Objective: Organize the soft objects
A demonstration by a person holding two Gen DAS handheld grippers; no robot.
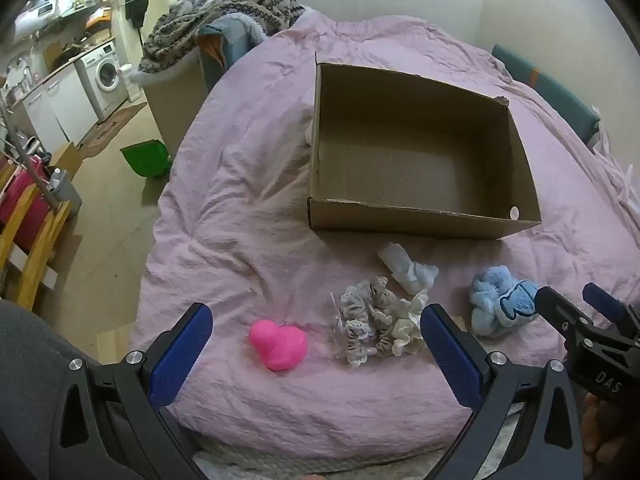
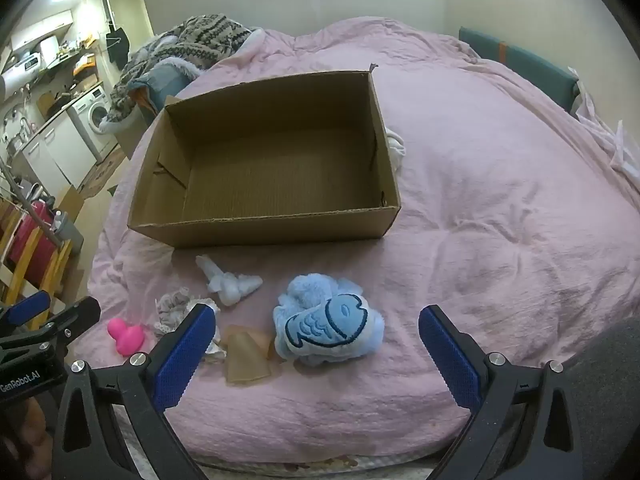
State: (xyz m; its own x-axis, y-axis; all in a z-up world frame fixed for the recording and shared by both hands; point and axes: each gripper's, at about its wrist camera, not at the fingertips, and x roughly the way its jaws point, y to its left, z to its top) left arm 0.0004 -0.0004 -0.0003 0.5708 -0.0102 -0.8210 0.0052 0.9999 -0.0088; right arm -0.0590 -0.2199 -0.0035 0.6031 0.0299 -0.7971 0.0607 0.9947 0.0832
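Right wrist: both grippers (image 2: 316,350) wide, empty; pink duck (image 2: 126,336) lengthwise left-right, head left.

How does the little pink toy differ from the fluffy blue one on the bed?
The pink toy looks smooth and glossy, in one solid colour; the blue toy is fuzzy plush with a dark-stitched fish patch. The pink toy is clearly smaller than the blue toy. The pink toy sits at the left end of the row, the blue toy at the right end. Both rest on the pink bedcover, outside the cardboard box, with nothing gripping them.

Dim indoor light, sharp focus, fisheye-warped edges
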